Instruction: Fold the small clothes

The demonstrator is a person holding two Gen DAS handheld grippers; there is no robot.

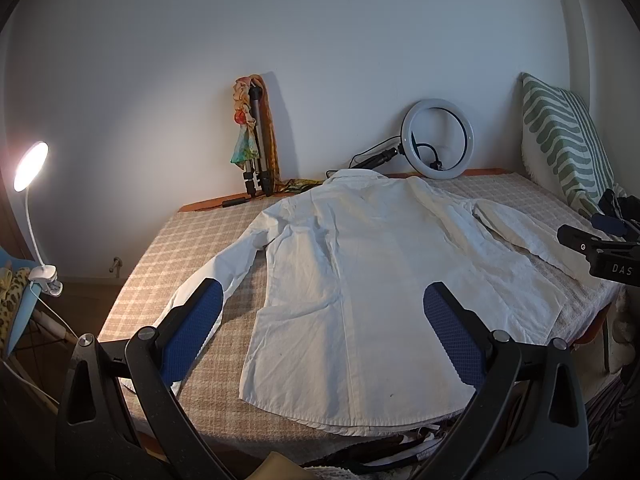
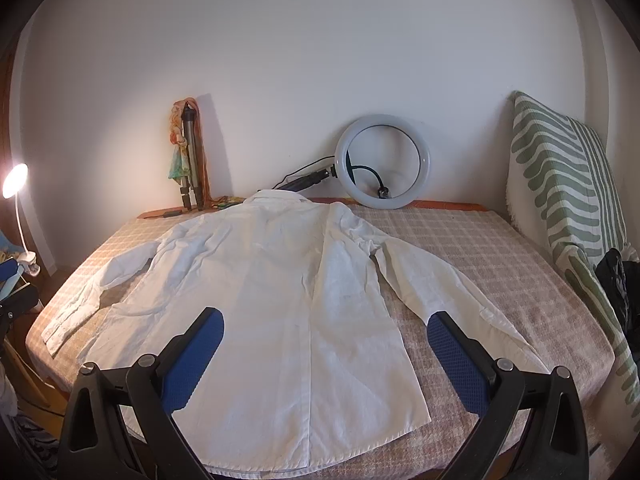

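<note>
A small white long-sleeved shirt [image 1: 360, 280] lies flat and back-up on the checked table cover [image 1: 192, 240], collar toward the wall, sleeves spread to both sides. It also shows in the right wrist view [image 2: 272, 304]. My left gripper [image 1: 322, 292] is open and empty, held above the shirt's lower left part. My right gripper [image 2: 324, 322] is open and empty above the shirt's lower right edge, near the right sleeve [image 2: 440, 288]. The right gripper's body shows at the right edge of the left wrist view [image 1: 600, 252].
A ring light [image 2: 382, 162] and a folded tripod with a scarf [image 2: 188, 156] lean on the back wall. A green striped cushion [image 2: 568, 208] stands at the right. A lit clip lamp [image 1: 30, 168] is at the left. Cables lie behind the collar.
</note>
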